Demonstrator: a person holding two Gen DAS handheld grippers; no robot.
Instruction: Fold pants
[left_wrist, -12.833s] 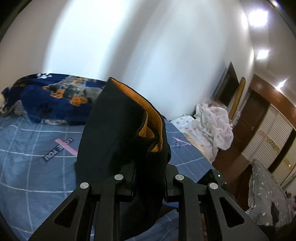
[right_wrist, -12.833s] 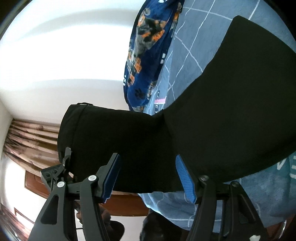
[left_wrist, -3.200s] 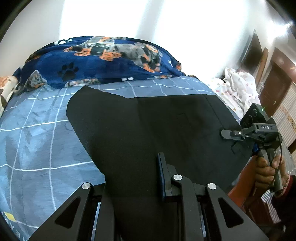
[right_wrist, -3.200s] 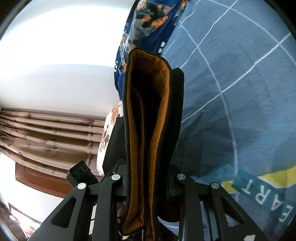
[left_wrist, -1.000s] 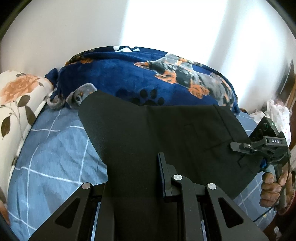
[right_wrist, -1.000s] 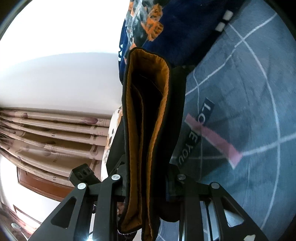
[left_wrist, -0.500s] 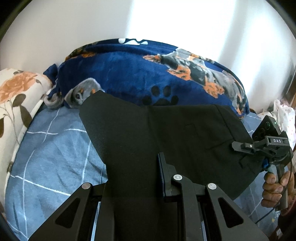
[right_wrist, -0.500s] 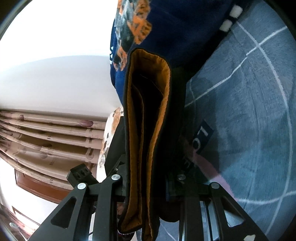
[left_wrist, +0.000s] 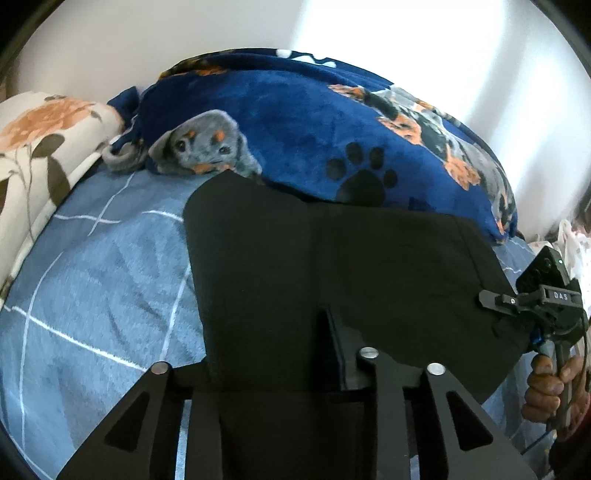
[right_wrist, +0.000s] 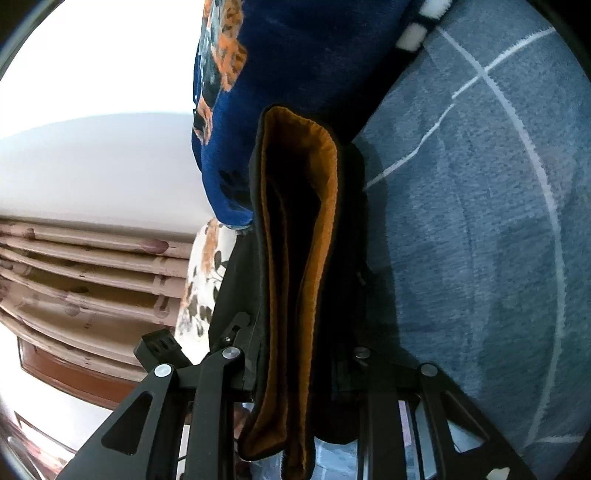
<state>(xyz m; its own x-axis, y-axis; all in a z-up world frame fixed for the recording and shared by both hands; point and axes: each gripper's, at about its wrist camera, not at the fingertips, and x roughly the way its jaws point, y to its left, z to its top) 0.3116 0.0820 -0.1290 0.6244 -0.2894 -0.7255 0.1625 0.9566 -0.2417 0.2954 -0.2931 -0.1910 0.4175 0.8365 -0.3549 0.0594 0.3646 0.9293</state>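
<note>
1. the black pants (left_wrist: 332, 273) are stretching out as a flat, matte sheet above the bed (left_wrist: 92, 295), their far edge reaching the blanket (left_wrist: 303, 125).
2. the left hand-held gripper (left_wrist: 273, 354) is pinching the near edge of the pants; the cloth is covering its left finger, and only the right finger (left_wrist: 334, 350) is showing as a dark slab pressing into the fabric.
3. the right hand-held gripper (right_wrist: 295, 354) is clamping the other end, where the folded layers are showing a fuzzy orange lining (right_wrist: 325, 206) inside the black shell, bunching into a long narrow loop.
4. in the left wrist view that gripper (left_wrist: 532, 302) is gripping the right corner of the pants, with a hand (left_wrist: 550, 391) wrapping its handle.
5. the bed is wearing a soft blue sheet crossed by thin white lines.
6. the blanket is plush, deep blue, printed with puppies and paw marks, heaping along the wall.
7. a floral pillow (left_wrist: 40, 147), cream with orange blooms, is lying at the left.
</note>
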